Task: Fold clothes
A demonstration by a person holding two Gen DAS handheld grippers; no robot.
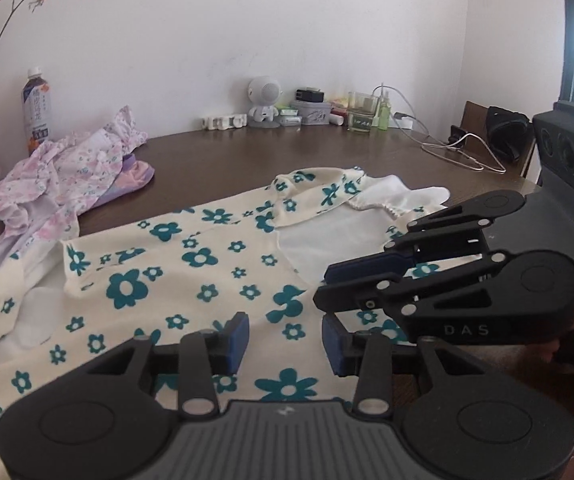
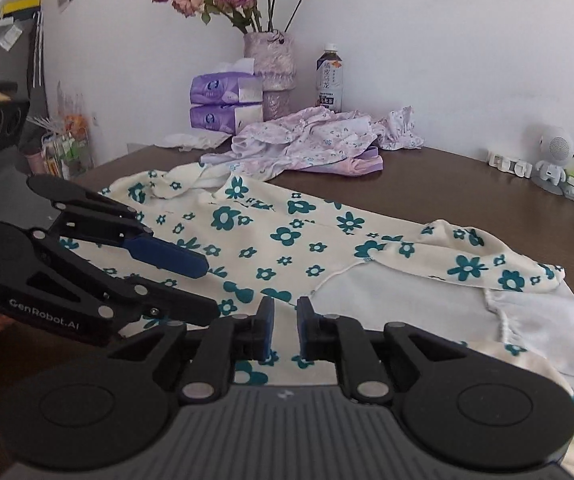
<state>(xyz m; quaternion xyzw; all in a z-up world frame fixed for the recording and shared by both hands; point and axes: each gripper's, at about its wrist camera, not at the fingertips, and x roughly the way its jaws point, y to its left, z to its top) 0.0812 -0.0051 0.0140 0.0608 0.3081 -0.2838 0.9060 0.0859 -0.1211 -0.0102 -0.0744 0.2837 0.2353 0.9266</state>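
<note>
The cream garment with teal flowers is spread over the near part of the brown desk, filling the lower left and centre of the left wrist view. One sleeve is seen turned inward at centre left, and at upper right an edge is flipped back, the white lining exposed; the folding is judged begun but far from finished, with no compact shape yet formed. A second, pink-and-lilac garment is left crumpled at the left, apparently untouched and still to be folded. The left gripper is held above the fabric, jaws partly apart, nothing gripped. The right gripper is held likewise, jaws parted only narrowly, with no cloth caught between them. Along the white wall at the back of the desk a drink bottle, a vase of dried roses, purple tissue packs and a small white robot figure are noted. Daylight is seen at the upper right edge.
</note>
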